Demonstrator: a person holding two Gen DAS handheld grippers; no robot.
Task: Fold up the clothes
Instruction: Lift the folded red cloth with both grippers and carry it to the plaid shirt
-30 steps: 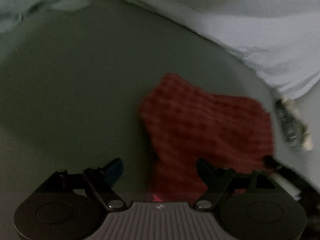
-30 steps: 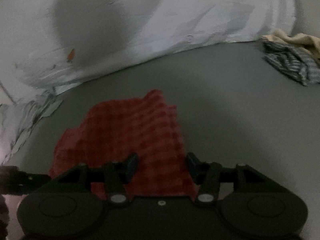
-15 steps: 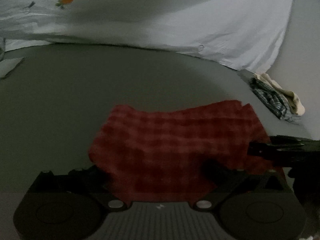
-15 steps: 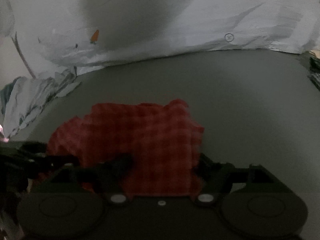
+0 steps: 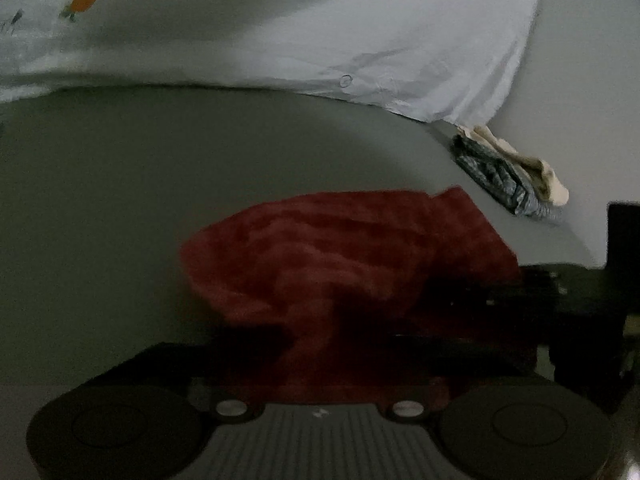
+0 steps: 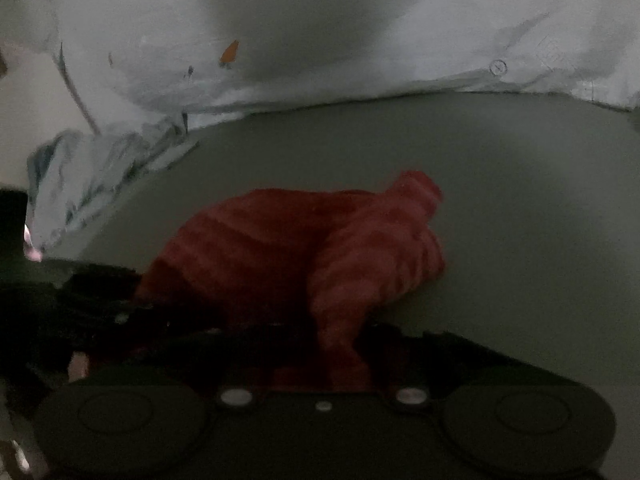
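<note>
Red checked cloth [image 5: 352, 256]: bunched in a soft heap on the grey table [image 5: 120, 200], near edge of the scene, drawn up toward both grippers; in the right wrist view [image 6: 304, 256] it humps in the middle with a rolled tip pointing far and right.
Left gripper [image 5: 320, 356]: low over the near edge of the cloth, with red fabric running into the space between its fingers; the fingers are lost in shadow and blur, so I cannot tell whether they pinch the cloth or stand spread.
Right gripper [image 6: 332, 348]: a narrow fold of the cloth runs down into the gap between its fingers; the fingertips are too dark to judge, so whether they are pressed together on it I cannot tell.
Grippers to each other: close side by side; the right one shows as a dark shape at the right of the left wrist view [image 5: 520, 300], the left one at the left of the right wrist view [image 6: 92, 296].
White sheet [image 5: 320, 32]: crumpled along the far side of the table, printed with a small orange carrot [image 5: 86, 0].
Striped and cream clothes [image 5: 508, 168]: small pile at the far right, well apart from the red cloth.
Lighting: dim, near parts blurred.
</note>
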